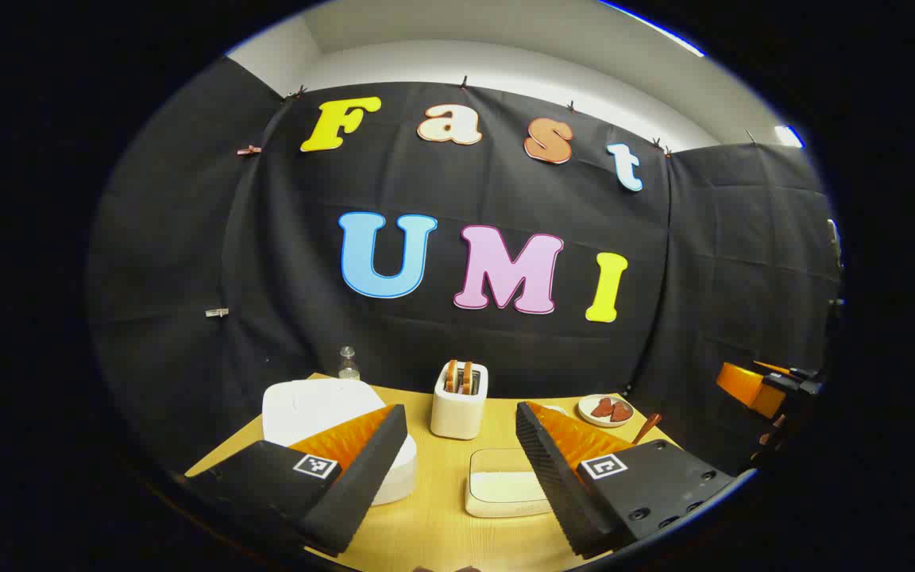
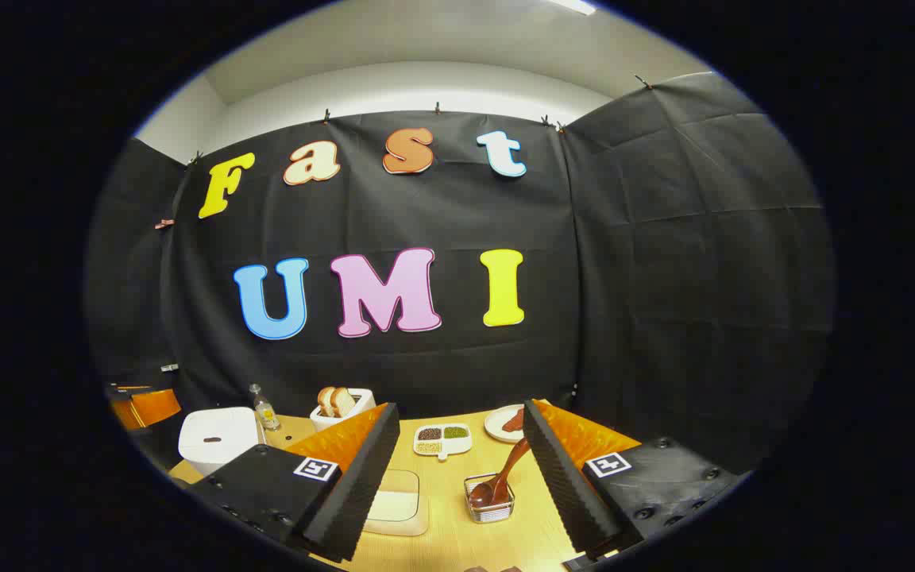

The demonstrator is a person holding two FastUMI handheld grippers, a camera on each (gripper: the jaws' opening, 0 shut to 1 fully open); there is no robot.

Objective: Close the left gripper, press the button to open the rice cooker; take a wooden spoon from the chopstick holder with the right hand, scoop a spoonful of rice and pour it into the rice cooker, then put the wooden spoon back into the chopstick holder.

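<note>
Left gripper (image 1: 461, 461) held above the wooden table (image 1: 434, 540), jaws spread wide, nothing between them; white rice cooker (image 1: 310, 409) with lid down just behind its left finger, toaster (image 1: 459, 401) and pale container of rice (image 1: 503, 483) ahead between the fingers. Right gripper (image 2: 457, 469) likewise wide apart and empty, aimed at wooden spoon (image 2: 501, 477) leaning in the chopstick holder (image 2: 489, 504); divided dish of grains (image 2: 442, 438) beyond, rice cooker far left (image 2: 215, 437)
</note>
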